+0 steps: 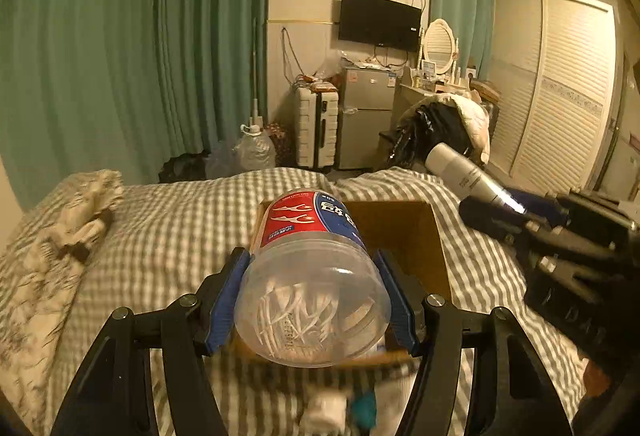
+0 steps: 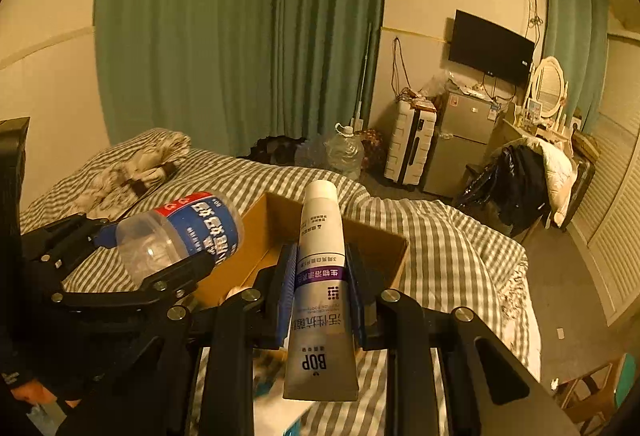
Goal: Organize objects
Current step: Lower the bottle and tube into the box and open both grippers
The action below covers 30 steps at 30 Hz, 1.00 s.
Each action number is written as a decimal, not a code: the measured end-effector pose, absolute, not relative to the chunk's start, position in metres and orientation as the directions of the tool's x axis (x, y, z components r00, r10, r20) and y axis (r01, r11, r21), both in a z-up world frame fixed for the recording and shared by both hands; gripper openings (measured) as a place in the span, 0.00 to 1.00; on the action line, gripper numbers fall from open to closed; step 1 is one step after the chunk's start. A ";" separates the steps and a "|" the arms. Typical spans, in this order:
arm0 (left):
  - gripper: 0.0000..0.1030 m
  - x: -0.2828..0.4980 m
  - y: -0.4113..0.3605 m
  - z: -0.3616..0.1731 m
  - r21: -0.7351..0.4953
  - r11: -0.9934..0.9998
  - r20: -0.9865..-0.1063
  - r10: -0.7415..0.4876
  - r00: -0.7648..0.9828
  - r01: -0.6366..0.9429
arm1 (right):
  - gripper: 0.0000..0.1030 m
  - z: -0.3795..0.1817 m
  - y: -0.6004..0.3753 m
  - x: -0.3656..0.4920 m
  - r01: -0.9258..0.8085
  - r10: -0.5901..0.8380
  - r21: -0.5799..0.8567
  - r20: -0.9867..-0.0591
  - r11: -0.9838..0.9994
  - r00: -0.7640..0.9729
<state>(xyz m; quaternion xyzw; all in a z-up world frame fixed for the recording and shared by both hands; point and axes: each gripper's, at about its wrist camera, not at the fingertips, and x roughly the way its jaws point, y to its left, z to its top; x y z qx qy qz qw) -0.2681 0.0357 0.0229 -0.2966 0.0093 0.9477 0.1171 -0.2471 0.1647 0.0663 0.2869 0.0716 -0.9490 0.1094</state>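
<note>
Neither item boxed yet: left gripper clamped on clear cotton-swab jar above cardboard box on bed, right gripper clamped on toothpaste tube over same box; both drops pending.

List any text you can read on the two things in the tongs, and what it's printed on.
"BOP": on the toothpaste tube in the right tongs, printed upside down.
Chinese lines on the tube: too blurred to quote.
Red and blue label on the clear jar in the left tongs: characters too blurred to read.
</note>
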 end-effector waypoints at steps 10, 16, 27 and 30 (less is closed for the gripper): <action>0.63 -0.321 0.033 -0.039 -0.083 -0.964 -0.617 0.250 -0.746 -0.254 | 0.22 -0.001 0.168 -0.317 0.219 -0.165 -0.012 -0.621 -0.976 -0.766; 0.84 -0.312 0.038 -0.035 -0.050 -0.965 -0.599 0.237 -0.765 -0.259 | 0.44 -0.003 0.181 -0.316 0.185 -0.148 0.001 -0.604 -0.983 -0.783; 1.00 -0.241 0.007 0.036 -0.031 -0.985 -0.527 0.159 -0.835 -0.169 | 0.82 0.091 0.202 -0.234 0.106 -0.077 -0.033 -0.486 -0.994 -0.871; 1.00 -0.211 -0.003 0.059 -0.035 -0.983 -0.512 0.172 -0.842 -0.179 | 0.85 0.114 0.201 -0.206 0.102 -0.063 -0.059 -0.464 -0.993 -0.884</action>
